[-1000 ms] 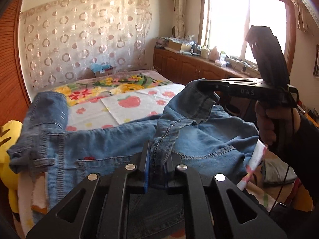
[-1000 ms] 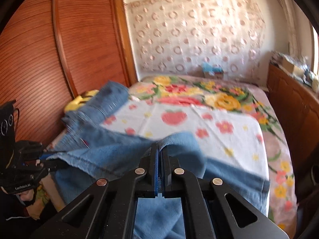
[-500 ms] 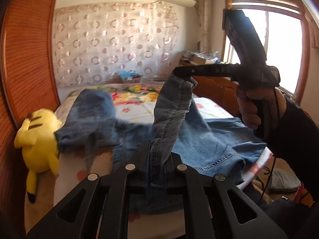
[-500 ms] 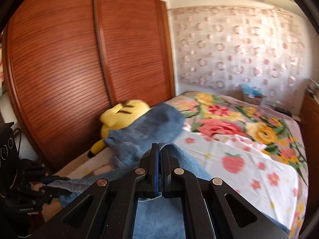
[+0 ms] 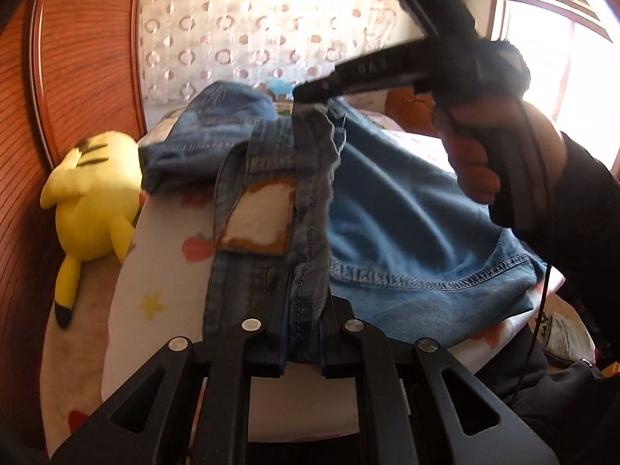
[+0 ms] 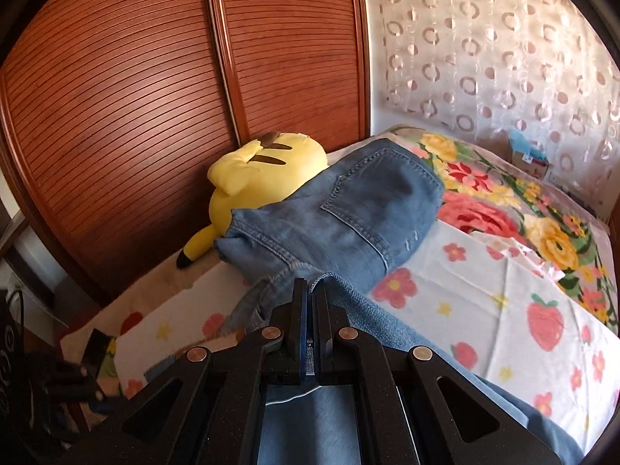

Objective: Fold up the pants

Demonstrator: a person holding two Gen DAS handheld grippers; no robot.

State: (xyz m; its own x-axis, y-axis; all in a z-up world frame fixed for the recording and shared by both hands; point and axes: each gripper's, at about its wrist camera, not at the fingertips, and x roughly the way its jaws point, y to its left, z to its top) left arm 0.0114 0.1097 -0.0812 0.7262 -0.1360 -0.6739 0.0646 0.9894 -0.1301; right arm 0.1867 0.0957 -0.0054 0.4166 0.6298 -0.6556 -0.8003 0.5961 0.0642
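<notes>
Blurred raised lettering on right gripper (image 5: 310,95) arm, possibly "DAS"; otherwise nothing legible.

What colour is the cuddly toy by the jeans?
Yellow, with dark stripes on the plush toy; the right wrist view shows it best.

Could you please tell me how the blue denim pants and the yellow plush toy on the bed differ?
The blue denim pants are flat, stitched cloth, partly lifted; the yellow plush toy is rounded, stuffed and lying untouched. The pants are clamped by the left gripper and right gripper; the toy is held by neither. Both rest on the floral bedspread.
</notes>
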